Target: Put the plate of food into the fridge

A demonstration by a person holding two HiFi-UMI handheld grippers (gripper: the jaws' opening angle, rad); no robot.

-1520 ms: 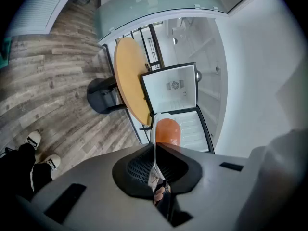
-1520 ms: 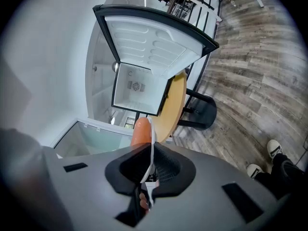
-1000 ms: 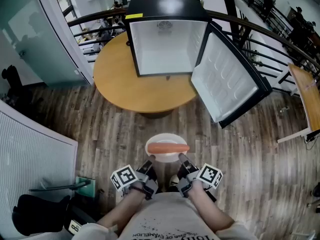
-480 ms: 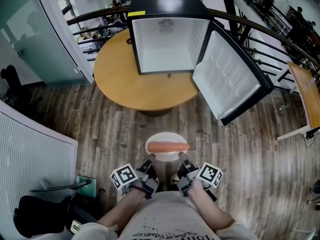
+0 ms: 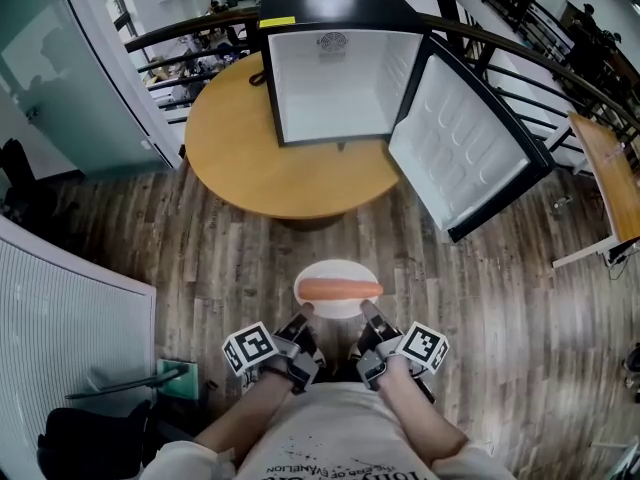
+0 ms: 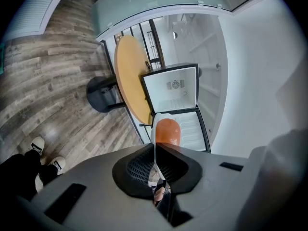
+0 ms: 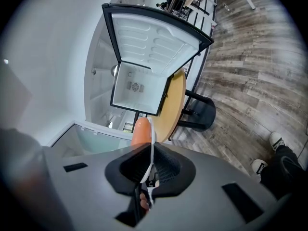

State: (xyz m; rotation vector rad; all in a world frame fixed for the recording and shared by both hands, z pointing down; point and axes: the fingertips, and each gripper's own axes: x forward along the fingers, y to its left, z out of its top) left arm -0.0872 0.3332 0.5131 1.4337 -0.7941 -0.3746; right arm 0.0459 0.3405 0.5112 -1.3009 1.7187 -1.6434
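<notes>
Round wooden bench (image 5: 240, 158) straight ahead, and on it sits a small black fridge (image 5: 335, 78), set toward the far side. Its door (image 5: 468, 153) is wide open, reaching out past the bench's rim over the floor (image 5: 500, 308). The bench stands on a dark round foot (image 6: 100, 93), planted on grey-brown planks.

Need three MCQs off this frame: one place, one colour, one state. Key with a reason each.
1. The fridge stands on: A the floor; B the round table; C a chair.
2. The food on the plate is: A green; B blue; C orange.
3. The fridge door is: A open wide; B shut; C taken off.
Key: 1 B, its base rests on the wooden tabletop. 2 C, an orange piece lies across the white plate. 3 A, it hangs swung out, interior showing.
</notes>
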